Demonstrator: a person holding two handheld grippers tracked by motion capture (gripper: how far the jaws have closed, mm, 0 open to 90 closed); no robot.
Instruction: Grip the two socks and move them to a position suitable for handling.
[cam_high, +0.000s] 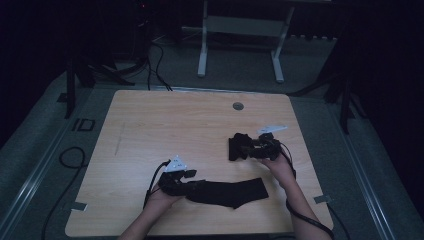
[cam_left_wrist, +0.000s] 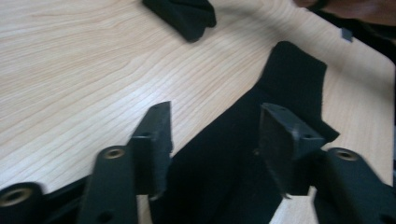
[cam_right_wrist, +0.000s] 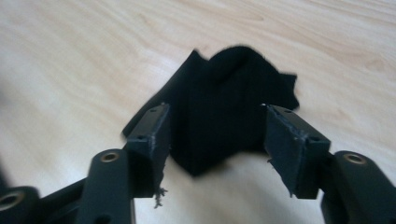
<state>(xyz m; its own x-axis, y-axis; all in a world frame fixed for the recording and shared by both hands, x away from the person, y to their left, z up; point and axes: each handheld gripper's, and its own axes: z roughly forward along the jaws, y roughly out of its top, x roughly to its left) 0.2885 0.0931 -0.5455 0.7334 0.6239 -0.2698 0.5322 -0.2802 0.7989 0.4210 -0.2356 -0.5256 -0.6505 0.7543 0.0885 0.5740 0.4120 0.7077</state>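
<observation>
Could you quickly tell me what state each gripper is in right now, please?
Left gripper: open, jaws astride the flat black fabric sock, not clamped.
Right gripper: open, jaws either side of the bunched black fabric sock.

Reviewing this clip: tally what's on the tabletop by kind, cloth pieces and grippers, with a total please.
Black cloth pieces: 2 (long flat piece, bunched piece)
Handheld grippers: 2 (left gripper, right gripper)
Total: 4
</observation>
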